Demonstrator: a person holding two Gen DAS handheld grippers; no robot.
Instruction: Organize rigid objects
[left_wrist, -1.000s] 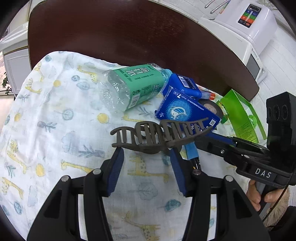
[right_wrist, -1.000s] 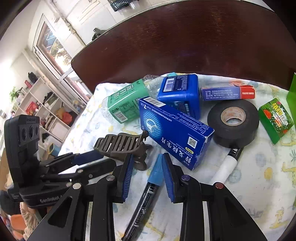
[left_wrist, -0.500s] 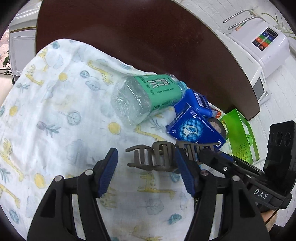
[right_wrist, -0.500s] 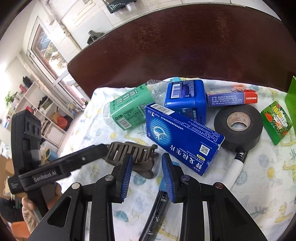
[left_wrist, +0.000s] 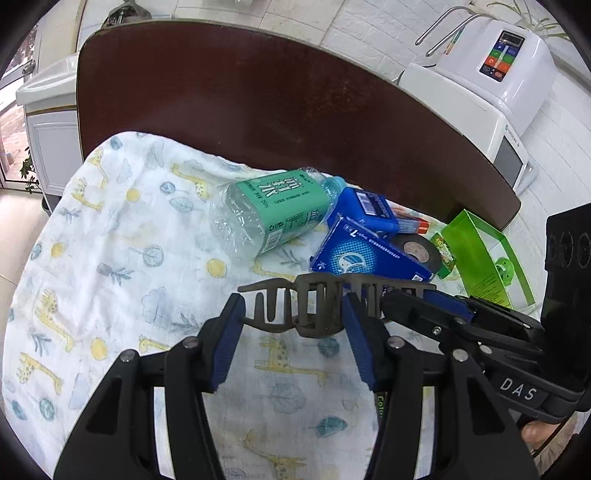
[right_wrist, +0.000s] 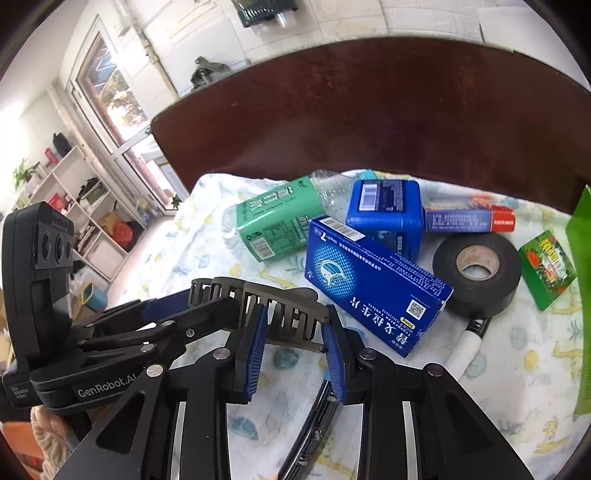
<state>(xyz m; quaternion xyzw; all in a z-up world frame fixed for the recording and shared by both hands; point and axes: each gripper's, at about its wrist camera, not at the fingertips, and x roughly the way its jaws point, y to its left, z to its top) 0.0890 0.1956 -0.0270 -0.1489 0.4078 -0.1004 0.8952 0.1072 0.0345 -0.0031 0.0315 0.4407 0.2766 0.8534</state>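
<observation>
passing the grey hair claw (left_wrist: 325, 306) between tools looks like the step in hand: lifted above the giraffe cloth (left_wrist: 110, 266), near its middle. the right gripper (right_wrist: 293, 332) pinches one end; the left gripper (left_wrist: 293, 325), jaws just narrowing, brackets the claw's middle, contact unclear. next, one side must let go. blue box (right_wrist: 373, 284), bottle (left_wrist: 273, 218) and tape roll (right_wrist: 476, 273) crowd the far right corner.

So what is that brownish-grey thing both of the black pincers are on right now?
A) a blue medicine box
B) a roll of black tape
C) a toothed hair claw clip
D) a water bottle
C: the hair claw clip sits between the pads of the left gripper and the right gripper, with its comb-like teeth showing, above the patterned cloth.
</observation>
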